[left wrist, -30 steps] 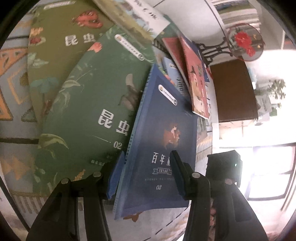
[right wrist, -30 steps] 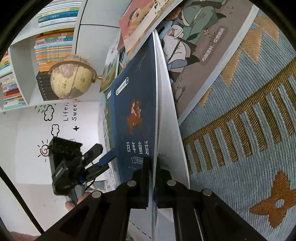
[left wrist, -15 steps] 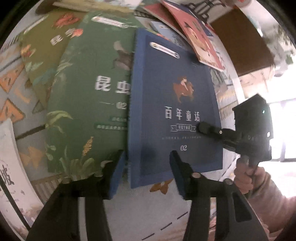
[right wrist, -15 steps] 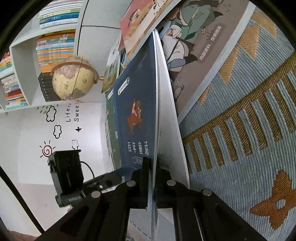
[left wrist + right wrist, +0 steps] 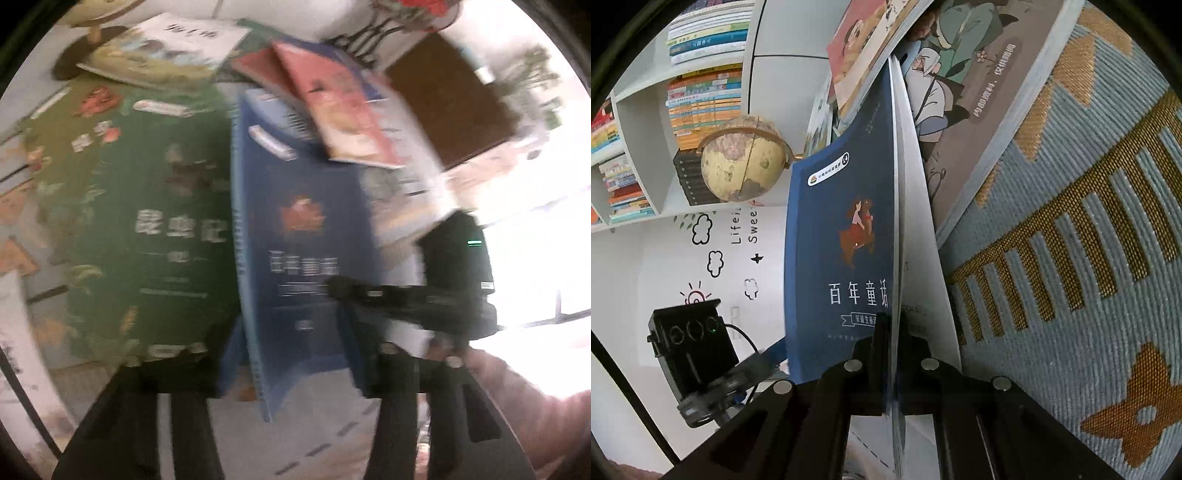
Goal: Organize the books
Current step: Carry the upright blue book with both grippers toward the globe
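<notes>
The right gripper [image 5: 893,354] clamps the blue book's [image 5: 842,236] lower edge, lifting it off the rug [image 5: 1071,258]. The left gripper [image 5: 295,354] is closing around its spine. Support both edges, and slide it clear of the red book [image 5: 340,118] above.

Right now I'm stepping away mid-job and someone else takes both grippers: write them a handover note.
Right gripper: shut on the blue book's cover edge, book lifted on edge.
Left gripper: jaws closing, the blue book's lower edge between them; blurred, contact unclear.
Green book, red book and others lie loose on the patterned rug.
Done: one book picked up. Left: stacking all.
</notes>
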The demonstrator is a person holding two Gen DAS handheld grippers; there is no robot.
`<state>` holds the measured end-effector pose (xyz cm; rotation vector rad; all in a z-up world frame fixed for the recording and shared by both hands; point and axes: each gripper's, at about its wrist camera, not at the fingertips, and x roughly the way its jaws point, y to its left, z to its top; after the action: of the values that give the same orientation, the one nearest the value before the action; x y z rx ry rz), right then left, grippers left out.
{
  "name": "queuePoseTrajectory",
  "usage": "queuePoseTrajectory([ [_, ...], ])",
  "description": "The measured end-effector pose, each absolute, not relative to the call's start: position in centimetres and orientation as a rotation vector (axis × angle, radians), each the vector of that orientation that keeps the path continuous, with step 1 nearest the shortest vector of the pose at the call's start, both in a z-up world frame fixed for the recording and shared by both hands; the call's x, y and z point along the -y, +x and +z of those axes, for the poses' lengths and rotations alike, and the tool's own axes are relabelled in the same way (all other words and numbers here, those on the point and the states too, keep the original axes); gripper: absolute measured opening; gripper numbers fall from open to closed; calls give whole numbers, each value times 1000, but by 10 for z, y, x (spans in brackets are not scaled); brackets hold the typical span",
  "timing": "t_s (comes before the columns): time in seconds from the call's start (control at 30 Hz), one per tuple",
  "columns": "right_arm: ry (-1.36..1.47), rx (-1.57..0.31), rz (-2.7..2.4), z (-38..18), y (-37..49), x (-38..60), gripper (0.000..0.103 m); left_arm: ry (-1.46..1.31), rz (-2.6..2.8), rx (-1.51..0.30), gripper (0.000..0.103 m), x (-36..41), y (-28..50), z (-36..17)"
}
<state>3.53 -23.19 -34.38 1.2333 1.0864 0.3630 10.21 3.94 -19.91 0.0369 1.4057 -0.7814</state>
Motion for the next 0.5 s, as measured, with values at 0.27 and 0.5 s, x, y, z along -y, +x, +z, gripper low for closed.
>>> queuePoseTrajectory([
  [0.27, 1208, -1096, 348, -340, 38, 227, 1, 246, -671, -1371, 22, -34, 104, -216],
  [0.5, 1036, -1127, 325, -306, 41, 210, 4, 369, -612, -1301, 23, -14, 92, -207],
])
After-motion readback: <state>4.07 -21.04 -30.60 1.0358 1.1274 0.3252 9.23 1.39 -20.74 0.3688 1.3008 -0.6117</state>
